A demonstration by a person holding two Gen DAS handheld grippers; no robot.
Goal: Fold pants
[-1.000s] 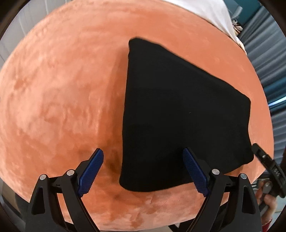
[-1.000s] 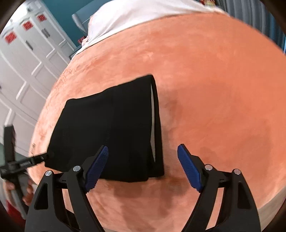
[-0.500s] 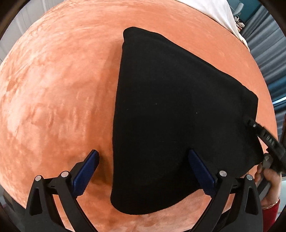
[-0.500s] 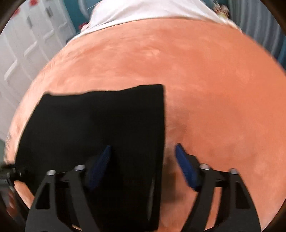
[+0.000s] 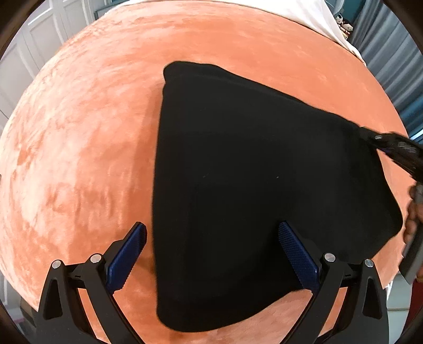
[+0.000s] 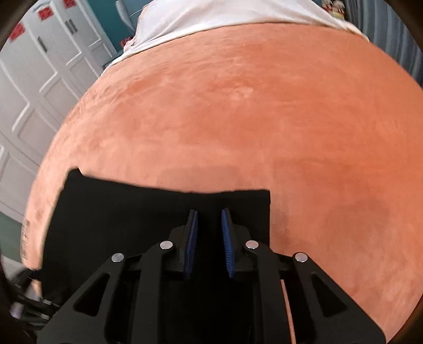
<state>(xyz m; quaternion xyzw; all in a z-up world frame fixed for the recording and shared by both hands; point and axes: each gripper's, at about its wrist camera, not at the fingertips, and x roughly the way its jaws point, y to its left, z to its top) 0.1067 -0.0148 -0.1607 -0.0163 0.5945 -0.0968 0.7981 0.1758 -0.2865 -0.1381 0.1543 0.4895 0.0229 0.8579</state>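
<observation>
Black folded pants [image 5: 264,190] lie flat on an orange plush blanket [image 5: 79,158]. My left gripper [image 5: 211,254] is open, low over the near left edge of the pants, one blue pad on the blanket, the other over the cloth. My right gripper [image 6: 209,238] has its jaws nearly together over the pants [image 6: 132,211] near their right edge; whether cloth is pinched between the pads I cannot tell. The right gripper also shows in the left wrist view [image 5: 391,148] at the pants' far right edge.
A white sheet [image 6: 224,18] covers the far end of the bed. White panelled cupboard doors [image 6: 31,79] stand to the left and grey-blue curtains [image 5: 396,66] to the right. The blanket's near edge drops off just below both grippers.
My right gripper has gone from wide open to nearly shut and moved left onto the pants. My left gripper has come closer to the pants' near edge and stays open.
</observation>
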